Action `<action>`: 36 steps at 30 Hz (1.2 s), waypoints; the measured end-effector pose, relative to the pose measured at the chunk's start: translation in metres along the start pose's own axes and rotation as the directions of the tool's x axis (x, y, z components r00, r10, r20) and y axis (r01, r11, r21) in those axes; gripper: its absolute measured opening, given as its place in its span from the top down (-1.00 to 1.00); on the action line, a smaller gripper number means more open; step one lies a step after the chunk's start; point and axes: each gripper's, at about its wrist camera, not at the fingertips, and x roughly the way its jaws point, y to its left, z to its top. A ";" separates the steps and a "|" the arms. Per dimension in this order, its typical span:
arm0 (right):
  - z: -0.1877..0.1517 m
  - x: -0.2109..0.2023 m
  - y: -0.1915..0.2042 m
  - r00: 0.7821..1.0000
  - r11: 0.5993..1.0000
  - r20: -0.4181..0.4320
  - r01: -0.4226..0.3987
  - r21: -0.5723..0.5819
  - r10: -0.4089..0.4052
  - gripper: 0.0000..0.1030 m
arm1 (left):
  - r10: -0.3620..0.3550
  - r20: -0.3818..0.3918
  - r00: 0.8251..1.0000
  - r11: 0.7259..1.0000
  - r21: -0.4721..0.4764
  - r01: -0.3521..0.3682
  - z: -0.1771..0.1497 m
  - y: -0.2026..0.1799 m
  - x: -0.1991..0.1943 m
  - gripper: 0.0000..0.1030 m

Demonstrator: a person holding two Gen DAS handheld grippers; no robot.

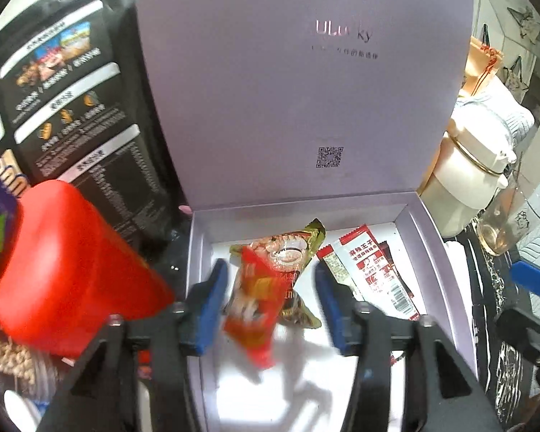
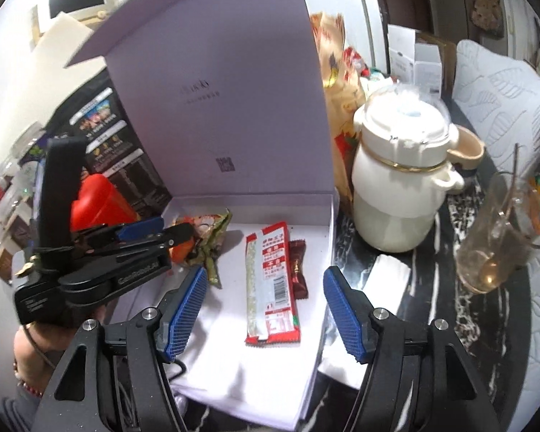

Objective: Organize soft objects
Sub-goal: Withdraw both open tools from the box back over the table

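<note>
Left wrist: left gripper [image 1: 270, 298] spread apart above open box [image 1: 435, 252], blurred red packet [image 1: 259, 302] loose between pads, over box's left side.

Right wrist: right gripper [image 2: 264, 311] apart, empty, above striped packet [image 2: 270, 288] mid-box, candy [image 2: 298, 270] alongside.

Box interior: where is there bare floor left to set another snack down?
The box floor is bare nearest the camera, below the long red-and-white packet. The far left corner is crowded: green-edged snack bag, red packet. The dark candy fills the right strip.
</note>
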 end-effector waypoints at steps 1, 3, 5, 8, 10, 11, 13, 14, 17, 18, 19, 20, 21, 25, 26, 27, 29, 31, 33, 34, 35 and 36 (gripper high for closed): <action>-0.001 -0.007 0.000 1.000 1.000 0.008 0.001 -0.004 -0.001 -0.31 | -0.005 0.002 1.000 1.000 -0.003 0.005 -0.001 0.001 -0.003 -0.43; -0.002 -0.019 0.001 1.000 1.000 0.024 0.012 -0.009 -0.012 -0.31 | -0.018 0.015 1.000 1.000 -0.007 0.018 -0.002 0.003 -0.014 -0.57; -0.001 -0.027 0.003 0.999 1.000 0.036 0.023 -0.010 -0.023 -0.31 | -0.012 0.025 1.000 1.000 -0.006 0.013 -0.005 0.001 -0.022 -0.57; -0.002 -0.041 0.003 0.998 0.999 0.057 0.031 -0.008 -0.031 -0.31 | -0.029 0.038 0.999 1.000 -0.005 0.029 -0.005 0.002 -0.040 -0.57; -0.001 -0.048 0.006 0.997 0.999 0.071 0.034 -0.010 -0.034 -0.31 | -0.035 0.049 0.998 0.999 -0.004 0.035 -0.004 0.001 -0.051 -0.57; -0.001 -0.051 0.006 0.997 0.999 0.076 0.035 -0.012 -0.034 -0.31 | -0.036 0.059 0.998 0.999 0.000 0.036 -0.004 0.000 -0.058 -0.57; -0.001 -0.062 0.008 0.995 0.999 0.092 0.038 -0.018 -0.036 -0.31 | -0.040 0.077 0.996 0.999 0.007 0.040 -0.004 -0.003 -0.068 -0.57; -0.001 -0.067 0.010 0.995 0.999 0.098 0.039 -0.021 -0.036 -0.31 | -0.044 0.087 0.995 0.999 0.013 0.043 -0.004 -0.003 -0.075 -0.57; -0.001 -0.083 0.014 0.991 0.999 0.130 0.044 -0.030 -0.040 -0.31 | -0.061 0.112 0.992 0.998 0.030 0.058 -0.004 -0.009 -0.095 -0.57; -0.001 -0.088 0.016 0.989 0.998 0.140 0.047 -0.032 -0.042 -0.31 | -0.066 0.123 0.990 0.997 0.034 0.063 -0.005 -0.009 -0.103 -0.57; -0.002 -0.094 0.018 0.987 0.998 0.152 0.050 -0.035 -0.044 -0.31 | -0.070 0.132 0.989 0.997 0.037 0.066 -0.005 -0.009 -0.112 -0.57; -0.002 -0.101 0.021 0.985 0.998 0.165 0.053 -0.038 -0.047 -0.31 | -0.072 0.142 0.987 0.997 0.041 0.067 -0.005 -0.009 -0.119 -0.57; -0.002 -0.105 0.023 0.984 0.998 0.174 0.054 -0.039 -0.047 -0.31 | -0.073 0.155 0.985 0.997 0.045 0.067 -0.006 -0.009 -0.128 -0.57; -0.006 -0.129 0.032 0.974 0.997 0.221 0.059 -0.047 -0.047 -0.40 | -0.091 0.206 0.974 0.995 0.059 0.080 -0.010 -0.005 -0.158 -0.57; -0.007 -0.134 0.034 0.972 0.997 0.232 0.062 -0.052 -0.048 -0.40 | -0.100 0.216 0.971 0.994 0.064 0.089 -0.012 -0.004 -0.165 -0.57; -0.009 -0.138 0.037 0.969 0.996 0.241 0.066 -0.059 -0.050 -0.40 | -0.108 0.229 0.967 0.993 0.068 0.095 -0.014 -0.003 -0.175 -0.57; -0.012 -0.149 0.043 0.963 0.994 0.265 0.077 -0.071 -0.056 -0.40 | -0.109 0.248 0.963 0.993 0.074 0.093 -0.017 -0.003 -0.187 -0.57; -0.015 -0.160 0.049 0.956 0.994 0.288 0.079 -0.075 -0.054 -0.41 | -0.111 0.269 0.957 0.993 0.080 0.093 -0.022 -0.002 -0.200 -0.58; -0.019 -0.171 0.053 0.950 0.994 0.310 0.075 -0.076 -0.048 -0.42 | -0.125 0.282 0.951 0.991 0.088 0.104 -0.027 -0.001 -0.212 -0.59; -0.022 -0.176 0.056 0.947 0.994 0.318 0.075 -0.077 -0.047 -0.43 | -0.136 0.286 0.949 0.989 0.092 0.114 -0.029 -0.001 -0.216 -0.63; -0.024 -0.180 0.058 0.945 0.994 0.322 0.078 -0.077 -0.049 -0.46 | -0.150 0.296 0.944 0.987 0.096 0.127 -0.033 0.000 -0.222 -0.69; -0.026 -0.185 0.061 0.943 0.994 0.327 0.082 -0.076 -0.053 -0.52 | -0.153 0.302 0.941 0.987 0.096 0.130 -0.036 0.001 -0.227 -0.75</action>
